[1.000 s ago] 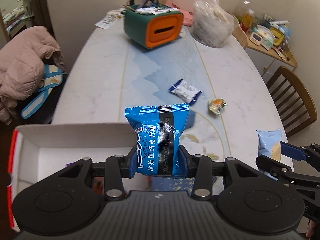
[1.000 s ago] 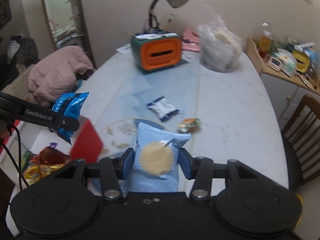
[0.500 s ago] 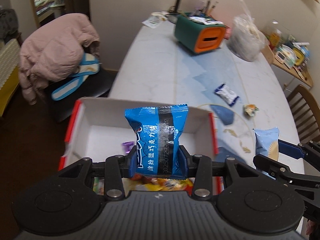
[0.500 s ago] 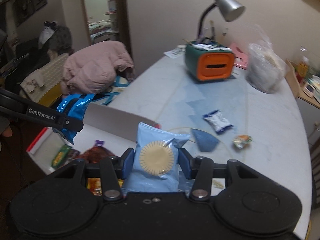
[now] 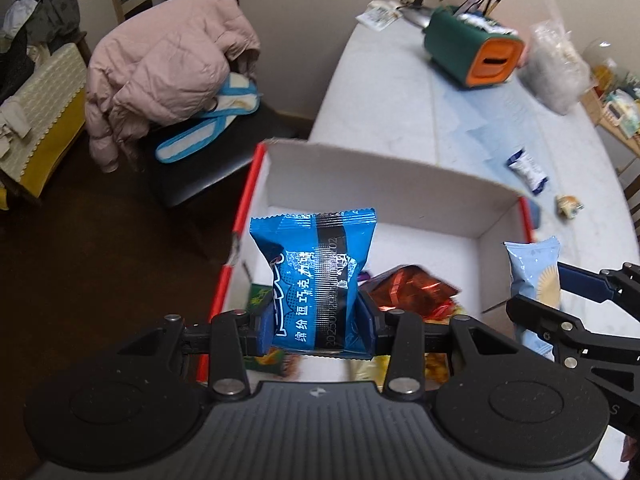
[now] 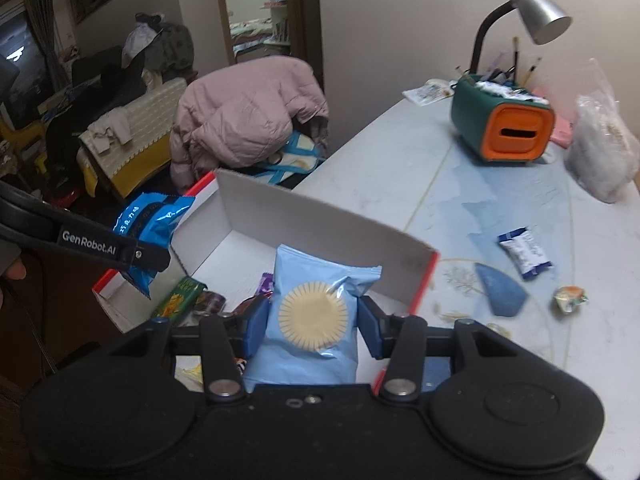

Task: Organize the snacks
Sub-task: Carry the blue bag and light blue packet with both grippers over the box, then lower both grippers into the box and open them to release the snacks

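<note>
So, both packets are being held over the open cardboard box [image 5: 400, 184] at the near end of the table [image 5: 384, 92], which looks like the collecting spot for the snacks. The left gripper [image 5: 316, 322] is clamped on the dark blue packet [image 5: 316, 276]: its jaws are only partly closed, but the pads are pressed against the wrapper's lower sides, so the packet is kept upright with its printed face toward the camera. Same story on the other side: the right gripper [image 6: 310, 326] is closed on the light blue packet [image 6: 316, 316], gripped low at both edges, biscuit picture facing up.

Each packet is pinched near the bottom, probably so that the rest hangs free and can be dropped cleanly once the jaws are opened. Both are aimed steeply down at the box interior, where a red foil packet [image 5: 412, 292] and a green wrapper [image 6: 178, 294] are already lying among others at the near end, and the far end is left bare.

Two snacks are left out on the table to the right of the box: a blue-and-white packet [image 6: 524, 254] and a small crumpled wrapper [image 6: 570, 298]. They're likely to be picked up next, once these two are released.

The orange-and-green organizer [image 6: 504, 128] and the clear plastic bag [image 6: 600, 152] are sitting well away at the far end.
</note>
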`<state>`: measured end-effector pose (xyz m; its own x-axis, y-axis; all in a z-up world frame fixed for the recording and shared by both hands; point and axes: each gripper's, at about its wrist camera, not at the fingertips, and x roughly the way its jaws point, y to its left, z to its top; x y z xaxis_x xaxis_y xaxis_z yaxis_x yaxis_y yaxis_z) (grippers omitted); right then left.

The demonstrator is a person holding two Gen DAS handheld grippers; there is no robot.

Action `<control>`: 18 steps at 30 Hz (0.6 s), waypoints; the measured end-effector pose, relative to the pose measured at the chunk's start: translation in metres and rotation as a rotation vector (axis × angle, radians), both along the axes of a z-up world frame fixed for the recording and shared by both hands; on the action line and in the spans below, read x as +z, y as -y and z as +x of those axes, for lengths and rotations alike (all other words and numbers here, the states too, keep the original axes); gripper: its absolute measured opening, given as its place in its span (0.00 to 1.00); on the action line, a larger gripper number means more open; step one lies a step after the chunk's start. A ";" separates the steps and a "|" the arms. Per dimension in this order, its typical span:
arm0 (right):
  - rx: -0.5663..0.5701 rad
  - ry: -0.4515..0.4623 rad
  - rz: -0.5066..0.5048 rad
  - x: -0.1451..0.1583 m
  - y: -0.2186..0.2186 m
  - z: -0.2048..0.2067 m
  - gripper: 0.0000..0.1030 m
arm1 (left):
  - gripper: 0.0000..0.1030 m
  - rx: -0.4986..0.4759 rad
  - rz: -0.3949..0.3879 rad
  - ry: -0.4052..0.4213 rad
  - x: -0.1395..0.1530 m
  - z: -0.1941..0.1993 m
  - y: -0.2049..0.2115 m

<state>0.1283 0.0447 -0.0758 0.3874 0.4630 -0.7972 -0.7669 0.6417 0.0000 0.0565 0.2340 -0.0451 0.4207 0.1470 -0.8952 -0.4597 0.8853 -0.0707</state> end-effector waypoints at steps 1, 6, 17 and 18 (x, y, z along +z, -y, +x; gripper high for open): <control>0.006 -0.008 -0.005 -0.004 -0.004 0.000 0.46 | 0.39 0.000 0.003 -0.010 -0.004 0.001 -0.002; 0.002 -0.027 -0.047 -0.027 -0.018 0.001 0.46 | 0.39 -0.010 0.004 -0.057 -0.025 0.009 -0.006; -0.026 -0.079 -0.097 -0.056 -0.030 0.010 0.46 | 0.39 -0.074 0.018 -0.133 -0.061 0.028 0.006; -0.025 -0.084 -0.098 -0.057 -0.030 0.009 0.46 | 0.39 -0.078 0.018 -0.138 -0.063 0.029 0.007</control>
<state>0.1377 0.0748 -0.1327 0.3279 0.3723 -0.8682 -0.7503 0.6611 0.0001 0.0855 0.2266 -0.1082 0.3049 0.1358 -0.9426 -0.3940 0.9191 0.0049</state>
